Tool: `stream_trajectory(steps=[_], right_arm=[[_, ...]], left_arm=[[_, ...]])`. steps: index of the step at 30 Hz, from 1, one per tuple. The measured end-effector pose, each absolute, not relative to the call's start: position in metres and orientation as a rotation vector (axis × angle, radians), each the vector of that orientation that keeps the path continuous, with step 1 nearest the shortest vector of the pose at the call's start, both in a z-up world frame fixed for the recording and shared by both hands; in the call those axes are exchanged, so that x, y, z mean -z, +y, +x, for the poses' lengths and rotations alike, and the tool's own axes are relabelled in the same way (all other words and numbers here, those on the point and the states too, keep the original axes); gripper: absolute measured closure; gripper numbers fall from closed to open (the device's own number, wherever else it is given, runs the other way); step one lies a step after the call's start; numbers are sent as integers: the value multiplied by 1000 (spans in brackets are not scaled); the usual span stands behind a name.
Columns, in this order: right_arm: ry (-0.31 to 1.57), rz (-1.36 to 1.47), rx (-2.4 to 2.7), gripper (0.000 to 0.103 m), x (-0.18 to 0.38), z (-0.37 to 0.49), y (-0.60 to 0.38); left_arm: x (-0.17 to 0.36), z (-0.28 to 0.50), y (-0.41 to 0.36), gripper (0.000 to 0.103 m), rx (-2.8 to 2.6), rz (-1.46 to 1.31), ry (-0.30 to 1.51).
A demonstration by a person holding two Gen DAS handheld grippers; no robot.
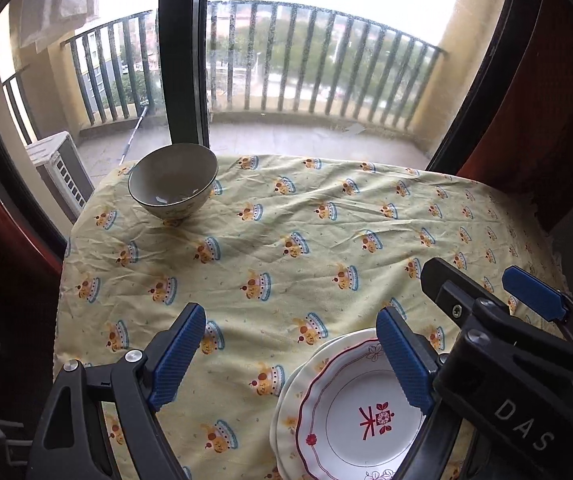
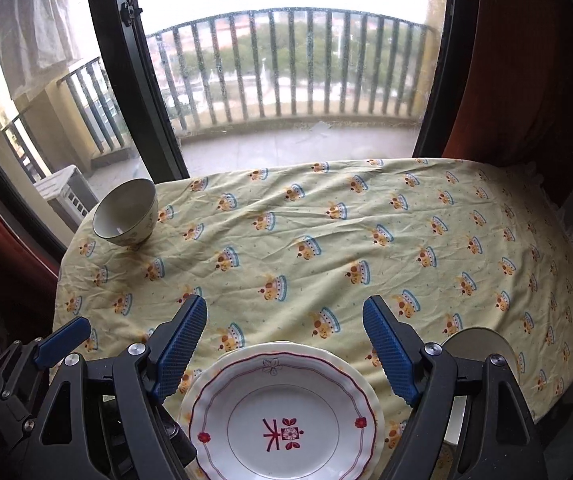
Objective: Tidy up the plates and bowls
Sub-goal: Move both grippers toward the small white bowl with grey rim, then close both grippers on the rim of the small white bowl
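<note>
A stack of plates [image 1: 350, 416] lies at the near edge of the table; the top one is white with a red scalloped line and a red character. A pale bowl [image 1: 173, 180] stands upright and empty at the far left corner. My left gripper [image 1: 290, 356] hovers open over the cloth, its right pad above the plates' left rim. In the right wrist view my right gripper [image 2: 286, 346] is open above the same plates [image 2: 282, 412], with nothing between its pads. The bowl [image 2: 126, 212] is far off to its left. The two grippers sit side by side.
The table [image 1: 286, 208] wears a wrinkled yellow cloth with a crown print. A pale round dish [image 2: 480, 342] shows partly behind my right gripper's right finger. Glass balcony doors [image 1: 182, 60] stand just past the far edge, with red curtains [image 1: 534, 100] at the sides.
</note>
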State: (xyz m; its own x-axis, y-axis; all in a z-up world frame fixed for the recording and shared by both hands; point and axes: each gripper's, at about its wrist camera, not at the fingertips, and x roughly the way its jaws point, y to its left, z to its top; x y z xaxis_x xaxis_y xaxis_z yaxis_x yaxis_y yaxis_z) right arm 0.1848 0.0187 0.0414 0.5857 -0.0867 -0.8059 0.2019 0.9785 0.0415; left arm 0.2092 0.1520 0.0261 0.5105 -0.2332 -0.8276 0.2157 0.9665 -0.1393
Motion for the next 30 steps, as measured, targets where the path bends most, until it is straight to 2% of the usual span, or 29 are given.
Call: stream_trajectory(steps=[11,21,24,30], right_arm=[[908,116,134,20,-43,241,90],[883,99,69,19,-28,303,129],[879,74,130,19,-18,322,141],[882,116,163,19,7,360,152]], left_arm=[[-29,267,213,14,194,53,931],[-8,328,243,14,144,51,898],[3,346,250,16,138,37,895],[25,384,259,25,143,55,911]])
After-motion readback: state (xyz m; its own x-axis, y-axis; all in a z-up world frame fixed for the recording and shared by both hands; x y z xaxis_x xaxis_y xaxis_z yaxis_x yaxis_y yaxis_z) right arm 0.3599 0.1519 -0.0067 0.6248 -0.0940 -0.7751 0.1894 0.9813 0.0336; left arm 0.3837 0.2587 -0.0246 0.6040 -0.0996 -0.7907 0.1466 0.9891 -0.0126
